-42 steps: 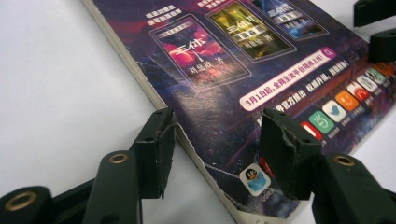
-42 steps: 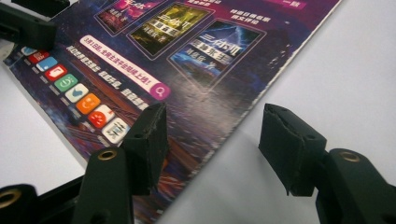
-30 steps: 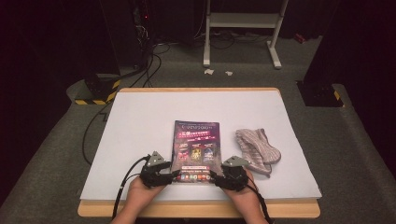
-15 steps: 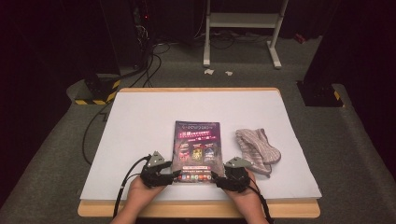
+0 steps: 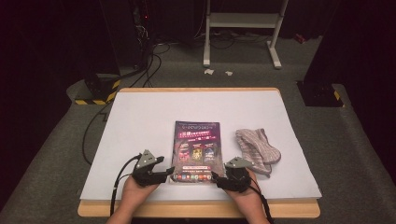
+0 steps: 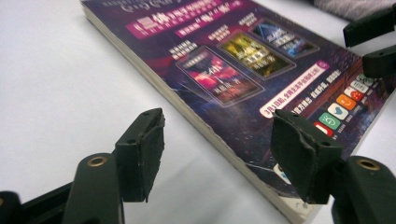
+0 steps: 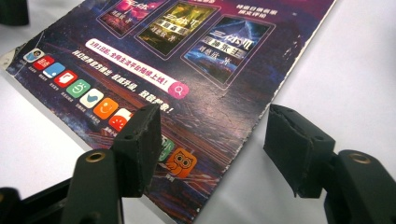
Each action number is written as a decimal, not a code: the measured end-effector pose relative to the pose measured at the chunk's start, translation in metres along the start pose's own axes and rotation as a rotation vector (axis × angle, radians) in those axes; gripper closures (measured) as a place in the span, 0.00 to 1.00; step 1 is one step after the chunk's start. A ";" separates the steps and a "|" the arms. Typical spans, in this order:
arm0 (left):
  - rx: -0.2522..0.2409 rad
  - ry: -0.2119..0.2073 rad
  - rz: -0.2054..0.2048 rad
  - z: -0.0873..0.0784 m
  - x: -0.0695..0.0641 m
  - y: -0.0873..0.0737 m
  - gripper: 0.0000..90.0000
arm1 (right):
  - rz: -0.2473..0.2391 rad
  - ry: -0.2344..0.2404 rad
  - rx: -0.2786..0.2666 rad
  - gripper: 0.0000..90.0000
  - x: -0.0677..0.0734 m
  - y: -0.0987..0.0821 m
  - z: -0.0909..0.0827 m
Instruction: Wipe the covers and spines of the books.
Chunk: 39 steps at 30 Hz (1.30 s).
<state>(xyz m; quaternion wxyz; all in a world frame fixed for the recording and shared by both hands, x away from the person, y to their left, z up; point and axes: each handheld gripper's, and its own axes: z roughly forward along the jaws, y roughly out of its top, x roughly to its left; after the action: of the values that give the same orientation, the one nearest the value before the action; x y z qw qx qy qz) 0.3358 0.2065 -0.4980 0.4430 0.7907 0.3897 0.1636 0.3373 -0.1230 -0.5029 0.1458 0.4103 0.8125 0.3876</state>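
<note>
I see grey carpet point(image 5: 56, 154), a white metal stand point(image 5: 243, 28) behind, dark surroundings, and black-yellow hazard tape point(image 5: 100, 95).

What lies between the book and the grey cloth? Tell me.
Nothing: in the high view a bare strip of the white table separates the book from the grey cloth.

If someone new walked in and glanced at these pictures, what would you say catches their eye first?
Most striking is the dark purple book, lying flat in the middle of the white table, its cover crowded with bright panels and app icons. The left tongs and right tongs stand open at its two near corners. Just right of the book lies a crumpled grey striped cloth.
</note>
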 end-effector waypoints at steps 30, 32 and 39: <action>-0.053 0.077 0.001 -0.033 0.035 -0.002 0.17 | 0.025 -0.080 -0.164 0.30 -0.032 0.014 -0.044; -0.056 0.061 -0.015 -0.035 0.038 -0.004 0.19 | 0.032 -0.110 -0.167 0.27 -0.040 0.019 -0.052; -0.077 0.035 -0.042 -0.038 0.043 -0.005 0.19 | 0.056 -0.229 -0.137 0.23 -0.077 0.036 -0.065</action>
<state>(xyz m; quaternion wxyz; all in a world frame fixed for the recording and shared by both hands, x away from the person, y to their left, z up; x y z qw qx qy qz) 0.3385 0.2623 -0.4848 0.4695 0.7616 0.4074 0.1831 0.3693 -0.2033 -0.4390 0.2543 0.4635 0.7505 0.3965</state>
